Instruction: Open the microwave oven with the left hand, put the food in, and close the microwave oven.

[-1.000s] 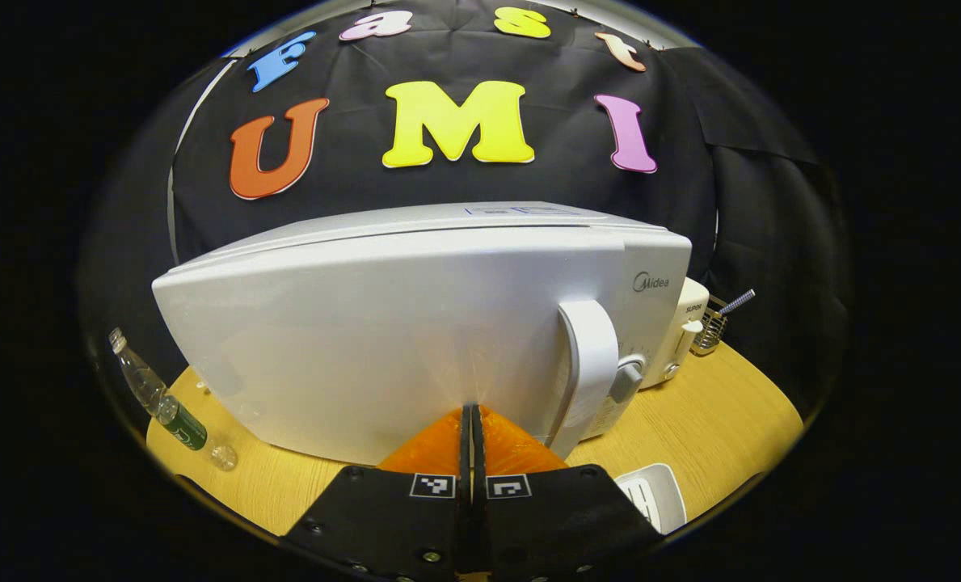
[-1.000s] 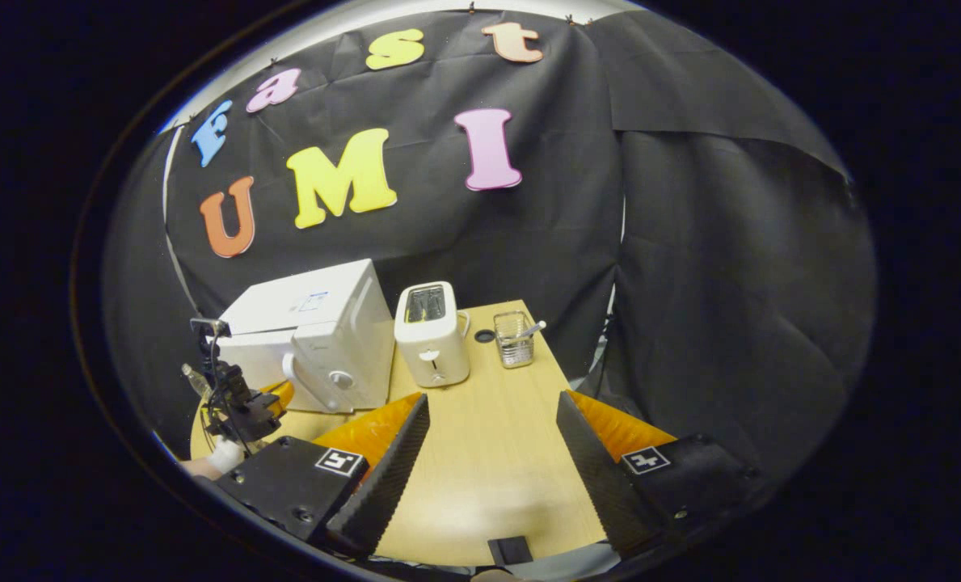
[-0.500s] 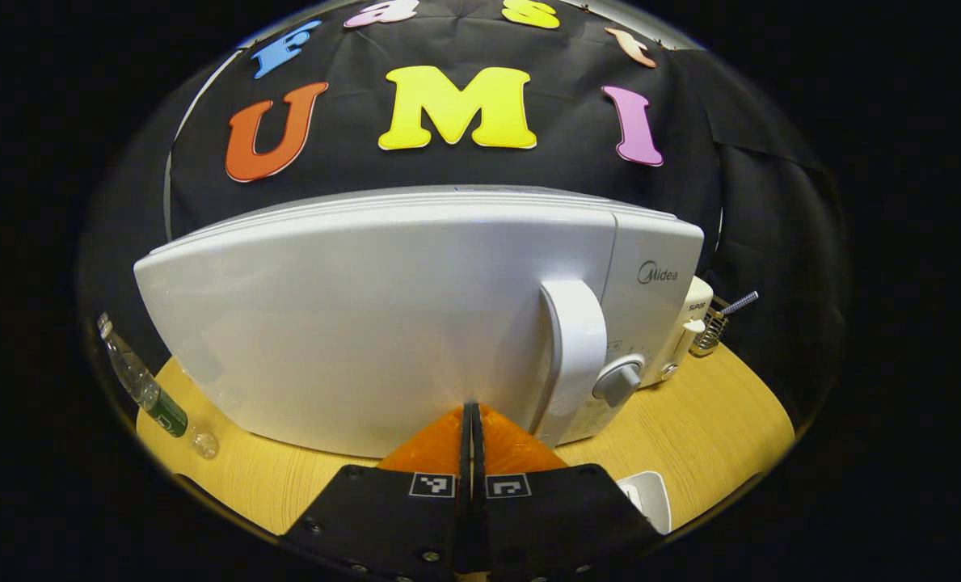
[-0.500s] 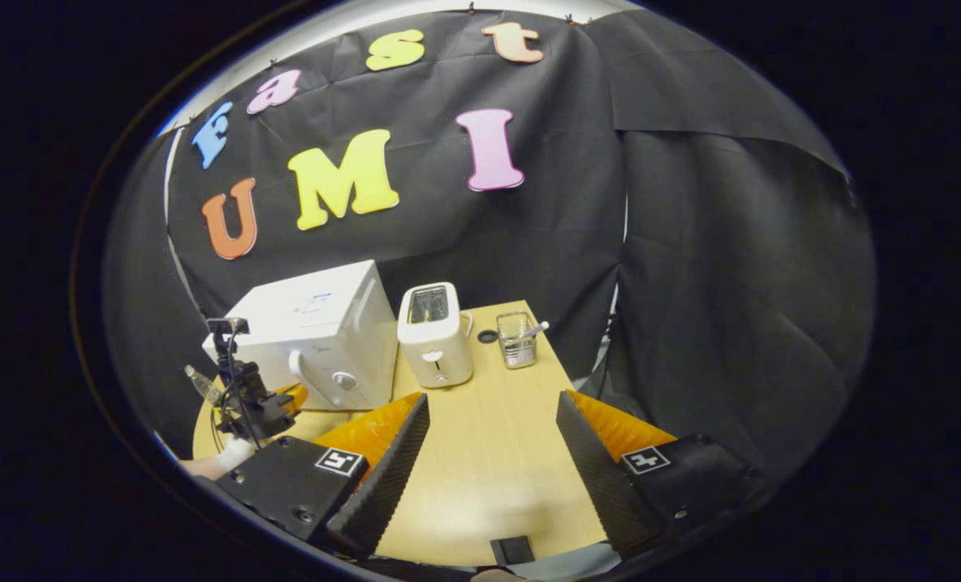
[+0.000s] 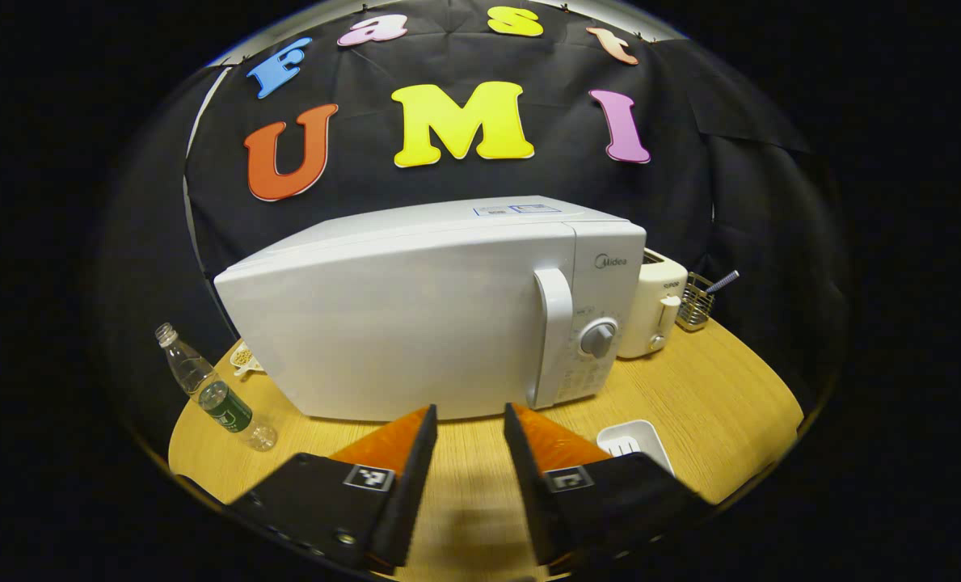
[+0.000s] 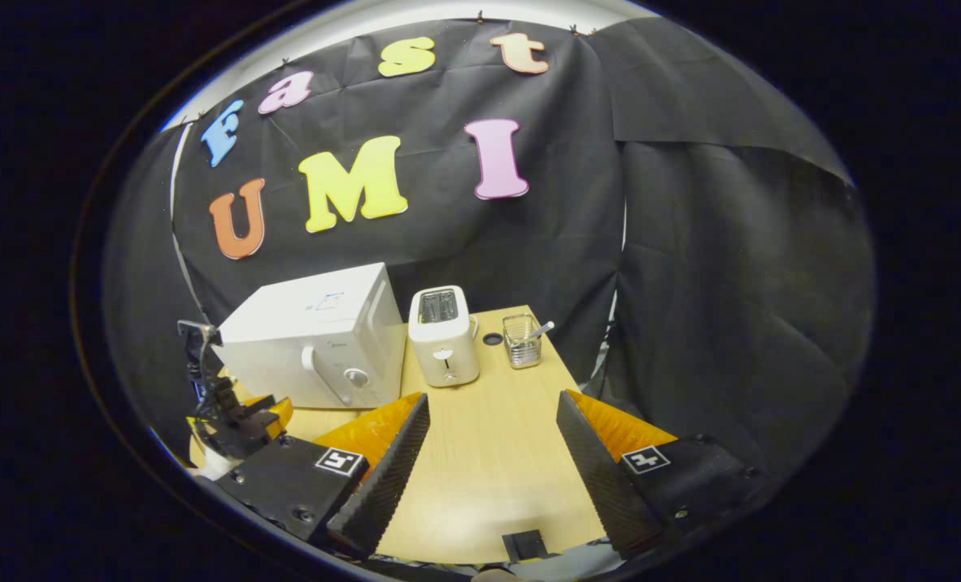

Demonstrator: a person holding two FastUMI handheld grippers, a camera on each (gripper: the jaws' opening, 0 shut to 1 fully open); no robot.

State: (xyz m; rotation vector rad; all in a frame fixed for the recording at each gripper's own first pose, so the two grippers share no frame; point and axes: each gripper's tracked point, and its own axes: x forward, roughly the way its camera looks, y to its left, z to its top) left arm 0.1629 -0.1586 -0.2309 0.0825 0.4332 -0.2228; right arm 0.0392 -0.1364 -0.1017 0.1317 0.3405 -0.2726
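The white microwave [image 5: 415, 323] stands on the wooden table with its door flush against the body; the inside is hidden. Its vertical handle [image 5: 553, 331] and round dial [image 5: 599, 339] sit at the door's right side. My left gripper [image 5: 469, 412] is open, a short way in front of the lower door and touching nothing. In the right gripper view the microwave [image 6: 310, 347] is at the left, with the left gripper [image 6: 246, 412] before it. My right gripper [image 6: 492, 398] hovers open over bare table with nothing between its fingers.
A white toaster [image 5: 650, 311] stands right of the microwave, then a wire basket [image 5: 694, 301] with a utensil. A plastic bottle [image 5: 213, 396] lies at the left, near a small dish [image 5: 243, 356]. A white tray [image 5: 634, 444] sits at the front right.
The microwave door swung fully shut under the left gripper's shut fingertips. That gripper has since drawn back from the door and opened. The right gripper barely moved.
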